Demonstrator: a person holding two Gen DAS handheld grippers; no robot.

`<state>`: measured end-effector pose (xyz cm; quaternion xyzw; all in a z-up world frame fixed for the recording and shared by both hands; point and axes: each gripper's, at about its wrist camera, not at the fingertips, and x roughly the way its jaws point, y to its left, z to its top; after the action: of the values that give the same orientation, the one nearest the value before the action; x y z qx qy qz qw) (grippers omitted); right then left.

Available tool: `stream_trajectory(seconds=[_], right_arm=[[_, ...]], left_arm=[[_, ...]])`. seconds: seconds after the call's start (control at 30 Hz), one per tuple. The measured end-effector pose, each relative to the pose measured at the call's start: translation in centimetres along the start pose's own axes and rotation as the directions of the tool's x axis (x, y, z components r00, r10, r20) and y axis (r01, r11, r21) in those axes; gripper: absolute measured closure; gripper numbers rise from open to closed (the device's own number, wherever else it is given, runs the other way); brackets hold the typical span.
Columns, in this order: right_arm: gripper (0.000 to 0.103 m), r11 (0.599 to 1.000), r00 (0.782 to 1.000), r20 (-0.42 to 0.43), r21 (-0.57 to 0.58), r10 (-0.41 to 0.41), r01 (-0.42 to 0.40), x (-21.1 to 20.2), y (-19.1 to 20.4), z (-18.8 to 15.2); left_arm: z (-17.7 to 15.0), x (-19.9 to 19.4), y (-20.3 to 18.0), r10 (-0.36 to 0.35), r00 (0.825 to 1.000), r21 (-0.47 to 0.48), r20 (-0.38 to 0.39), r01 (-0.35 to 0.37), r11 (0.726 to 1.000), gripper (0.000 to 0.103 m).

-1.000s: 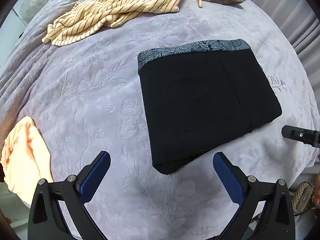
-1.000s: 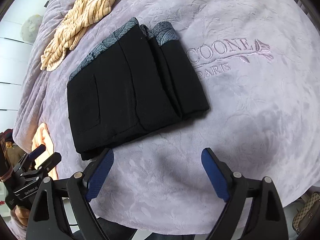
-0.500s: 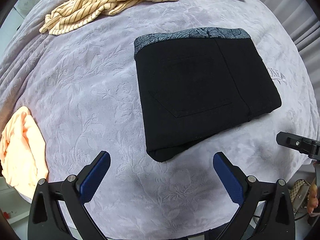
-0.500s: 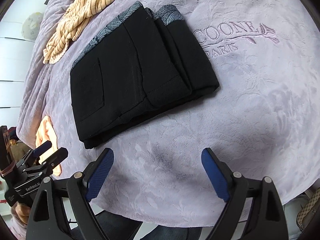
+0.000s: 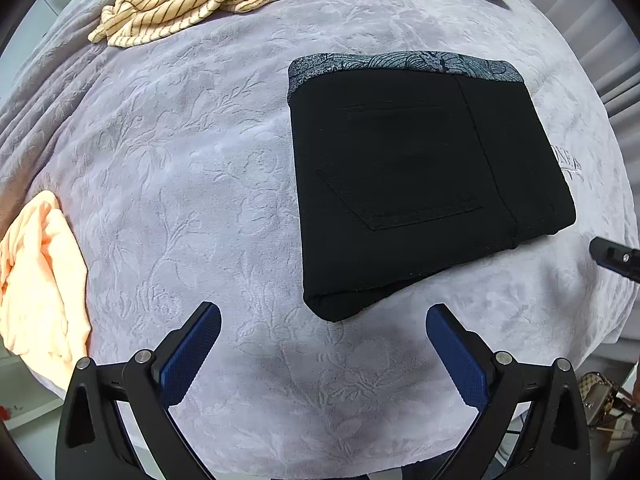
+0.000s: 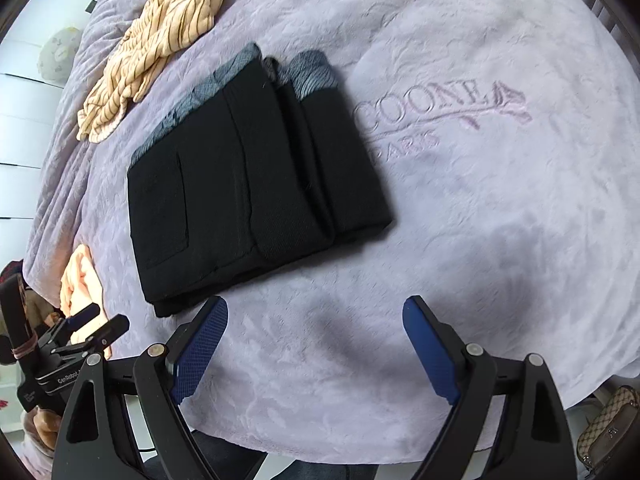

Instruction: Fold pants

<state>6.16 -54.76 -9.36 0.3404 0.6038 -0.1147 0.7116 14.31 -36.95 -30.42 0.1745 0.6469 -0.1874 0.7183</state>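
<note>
Your left gripper (image 5: 323, 354) hung jaws apart and empty, pointing straight down, low centre of its frame; your right gripper (image 6: 316, 346) likewise wide and empty, tilted steeply down. The pants (image 5: 420, 184) lay folded into a compact black block on the bed (image 5: 180, 168), right of centre in the left view. Soft, limp, thick when stacked, likely to slump; pinch through all layers at the near folded edge.
</note>
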Motion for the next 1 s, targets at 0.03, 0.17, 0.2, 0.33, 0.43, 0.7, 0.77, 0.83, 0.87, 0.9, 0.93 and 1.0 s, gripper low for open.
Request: stream_trajectory(seconds=[0.03,0.17,0.2,0.33,0.43,0.7,0.77,0.83,0.87,0.9,0.93,1.0], right_arm=[[0.012,1.000,1.000,0.005,-0.002,-0.002,0.002,-0.2,-0.1,0.2],[0.012,1.000,1.000,-0.001,-0.013,-0.018,0.018,0.0,-0.2,0.8],[0.012,1.000,1.000,-0.006,-0.018,-0.023,0.022,0.2,-0.3,0.9],[0.012,0.998,0.999,-0.018,-0.042,-0.037,0.036,0.7,0.1,1.6],[0.012,0.996,0.999,-0.003,-0.070,-0.048,0.047,0.7,0.8,2.5],[0.048,0.985,0.998,0.047,-0.166,-0.046,0.053,1.7,4.6,6.4],[0.048,0.983,0.998,0.027,-0.172,-0.065,0.068,3.2,4.6,7.8],[0.048,0.990,0.999,-0.024,-0.139,-0.039,0.035,4.9,3.9,9.0],[0.048,0.992,0.999,-0.046,-0.122,-0.013,0.007,5.4,3.5,9.3],[0.055,0.993,0.998,-0.062,-0.116,0.003,-0.010,5.6,3.3,9.4],[0.067,0.991,0.998,-0.065,-0.134,-0.004,-0.005,5.5,3.4,9.3],[0.077,0.984,0.997,-0.073,-0.180,-0.029,0.016,5.2,3.5,9.0]], left_arm=[[0.1,0.1,0.1,-0.001,1.000,-0.003,0.001,0.001,1.000,0.000],[0.8,0.5,1.0,0.003,1.000,-0.027,0.009,-0.003,1.000,0.000],[1.1,0.6,1.4,0.005,1.000,-0.041,0.012,-0.005,0.999,0.000],[2.8,0.9,3.3,0.020,0.999,-0.089,0.025,-0.018,0.996,0.000],[4.5,0.9,4.5,0.051,0.998,-0.108,0.047,-0.045,0.993,0.000],[9.6,2.8,4.8,0.071,0.995,-0.134,0.069,-0.061,0.989,0.000],[10.0,3.5,4.1,0.072,0.996,-0.121,0.058,-0.064,0.991,0.000],[10.0,4.2,3.4,0.076,0.996,-0.102,0.047,-0.070,0.992,0.000],[9.9,4.3,3.3,0.071,0.996,-0.097,0.045,-0.067,0.993,0.000],[9.8,4.5,3.1,0.064,0.997,-0.094,0.041,-0.060,0.994,0.000],[9.8,4.7,2.9,0.058,0.998,-0.091,0.038,-0.054,0.994,0.000],[9.6,5.0,2.4,0.044,0.999,-0.081,0.033,-0.041,0.996,0.000]])
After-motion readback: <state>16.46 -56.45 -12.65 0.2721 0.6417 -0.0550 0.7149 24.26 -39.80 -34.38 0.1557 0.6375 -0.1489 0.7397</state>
